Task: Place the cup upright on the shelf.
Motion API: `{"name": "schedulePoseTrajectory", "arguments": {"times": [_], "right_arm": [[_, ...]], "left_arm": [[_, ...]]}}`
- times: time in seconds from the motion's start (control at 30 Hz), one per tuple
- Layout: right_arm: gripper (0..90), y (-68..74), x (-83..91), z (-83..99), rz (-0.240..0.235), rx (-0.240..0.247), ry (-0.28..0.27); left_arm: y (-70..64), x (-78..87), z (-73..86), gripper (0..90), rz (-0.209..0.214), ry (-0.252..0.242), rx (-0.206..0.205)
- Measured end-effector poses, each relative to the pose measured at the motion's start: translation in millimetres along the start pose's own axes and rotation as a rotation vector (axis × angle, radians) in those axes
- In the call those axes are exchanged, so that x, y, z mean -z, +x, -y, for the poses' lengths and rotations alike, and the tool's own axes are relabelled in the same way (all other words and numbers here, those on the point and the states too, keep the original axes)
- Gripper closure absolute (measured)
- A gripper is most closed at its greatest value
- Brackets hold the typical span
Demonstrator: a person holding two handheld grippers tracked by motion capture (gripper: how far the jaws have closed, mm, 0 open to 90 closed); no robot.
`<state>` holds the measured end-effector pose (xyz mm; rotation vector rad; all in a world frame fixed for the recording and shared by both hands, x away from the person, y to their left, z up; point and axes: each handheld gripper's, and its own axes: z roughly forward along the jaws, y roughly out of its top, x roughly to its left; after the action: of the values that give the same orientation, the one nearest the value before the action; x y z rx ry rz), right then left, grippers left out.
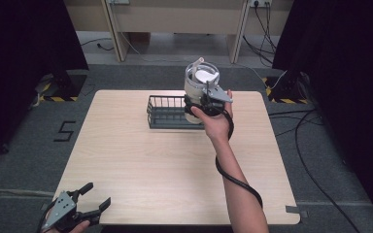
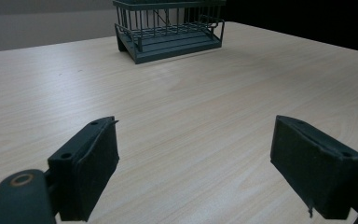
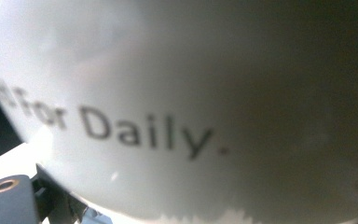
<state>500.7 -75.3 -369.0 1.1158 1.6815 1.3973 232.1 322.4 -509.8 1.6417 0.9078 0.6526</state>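
Right gripper [image 1: 205, 99] squeezing white cup [image 1: 199, 82] at frame center, hiding basket [image 1: 167, 112] corner. Left gripper [image 1: 90, 199] spreading wide, bottom left, partly cut off.

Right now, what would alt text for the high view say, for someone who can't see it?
A person's right gripper holds a white cup above a dark wire basket on a wooden table. The left gripper waits open at the near left corner.
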Motion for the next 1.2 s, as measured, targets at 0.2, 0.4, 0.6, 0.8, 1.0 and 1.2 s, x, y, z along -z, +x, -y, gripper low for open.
{"name": "schedulePoseTrajectory", "arguments": {"times": [0.2,0.4,0.6,0.8,1.0,1.2], "right_arm": [[9.8,0.7,-7.8,-5.8,0.005,-0.004,-0.002],[9.8,0.8,-18.0,-10.9,0.013,-0.006,0.004],[9.8,0.6,-30.2,-15.5,0.022,-0.011,0.01],[9.8,2.5,-39.9,-20.6,0.023,-0.011,0.012],[9.8,6.2,-53.7,-23.8,0.026,-0.014,0.019],[9.8,9.1,-64.0,-23.4,0.029,-0.024,0.023]], "left_arm": [[0.2,0.4,0.0,14.4,0.0,-0.001,0.001],[0.0,0.4,0.0,14.4,0.001,-0.001,0.001],[0.2,0.7,-0.2,14.4,0.001,-0.004,0.002],[0.6,0.8,-0.2,14.4,0.001,-0.005,0.001],[0.4,0.8,-0.3,14.4,0.003,-0.008,0.002],[-0.2,0.5,-0.3,14.4,0.005,-0.008,0.003]]}}
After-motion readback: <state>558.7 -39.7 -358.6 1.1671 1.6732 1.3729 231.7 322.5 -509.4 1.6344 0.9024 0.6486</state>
